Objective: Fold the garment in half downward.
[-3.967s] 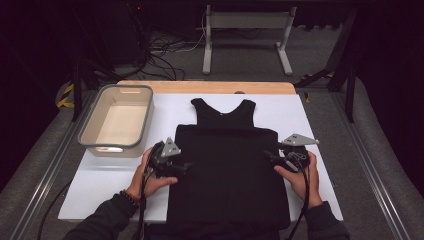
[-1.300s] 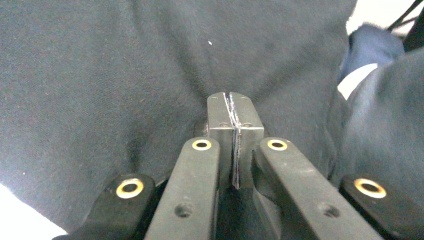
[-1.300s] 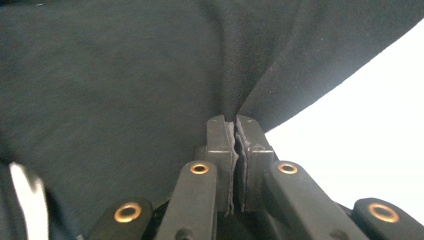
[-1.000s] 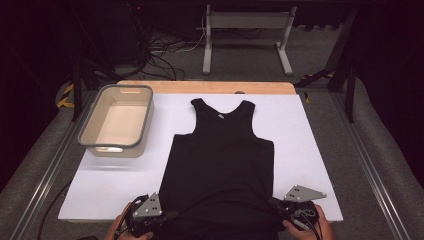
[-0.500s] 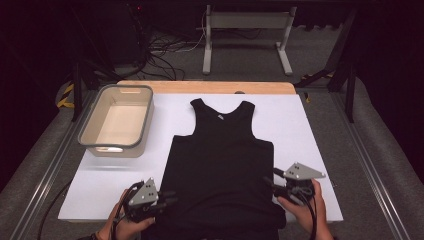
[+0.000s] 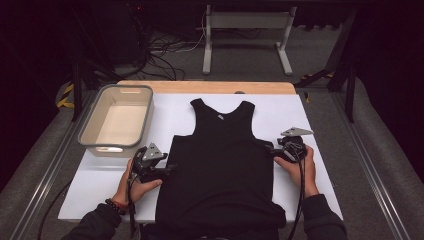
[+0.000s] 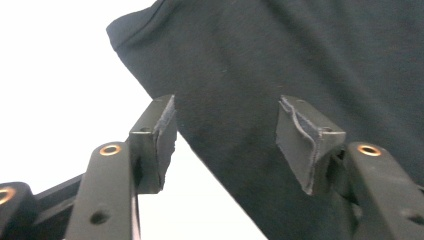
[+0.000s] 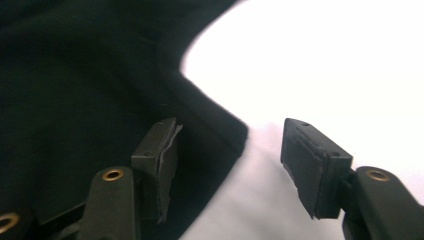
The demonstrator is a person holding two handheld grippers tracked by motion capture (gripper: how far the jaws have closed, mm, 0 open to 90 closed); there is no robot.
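A black tank top lies flat on the white board, neck away from me and hem at the near edge. My left gripper sits at the shirt's left side edge. In the left gripper view its jaws stand apart over the cloth edge, pads not pressing. My right gripper is at the shirt's right armpit corner. In the right gripper view its jaws are also apart, with the cloth corner low between them. Both pairs of jaws have just been opening.
A pale empty bin stands on the board's left, just beyond my left hand. A wooden table edge runs behind the board. Grey padded floor, cables and a metal stand lie farther back.
Both hands have moved from the near edge of the board up along the shirt's sides. The jaws have opened and let go of the hem, which stays flat.
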